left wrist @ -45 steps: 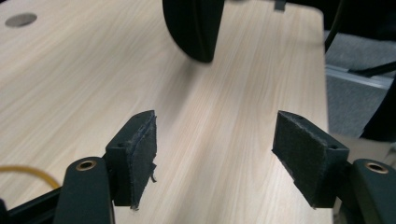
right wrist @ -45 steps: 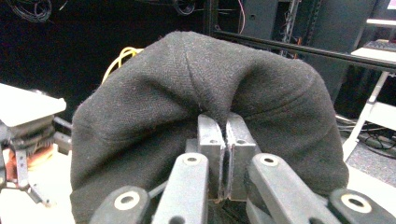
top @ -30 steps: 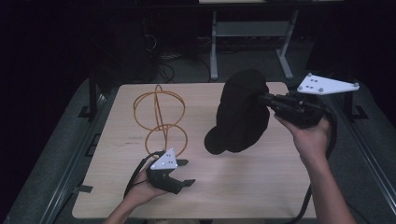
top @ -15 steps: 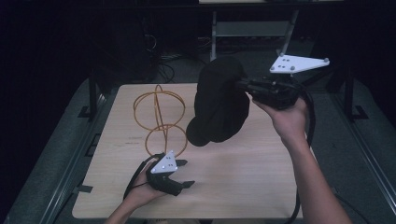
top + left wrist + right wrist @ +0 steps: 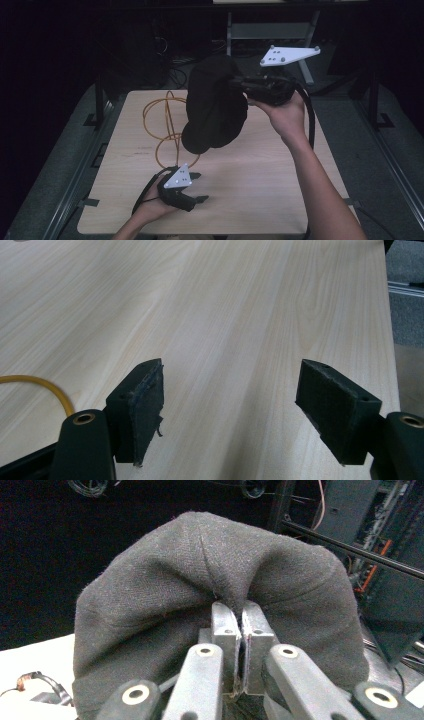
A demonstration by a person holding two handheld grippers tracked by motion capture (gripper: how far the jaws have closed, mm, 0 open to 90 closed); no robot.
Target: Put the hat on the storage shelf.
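We hold black grippers: the left gripper (image 5: 196, 187) carries a grey three-cornered plate, as does the right gripper (image 5: 239, 86); black cables trail off, and our forearms are bare of sleeves.

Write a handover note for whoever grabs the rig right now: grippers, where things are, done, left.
Right gripper: shut on a fold of the black hat, held in the air above the table, beside the orange wire stand.
Left gripper: open, holding nothing, low over the near table edge.
Done: hat picked up and brought close to the stand.
Left: probably set the hat on the stand, then let go. The left gripper could steady the stand if it tips.
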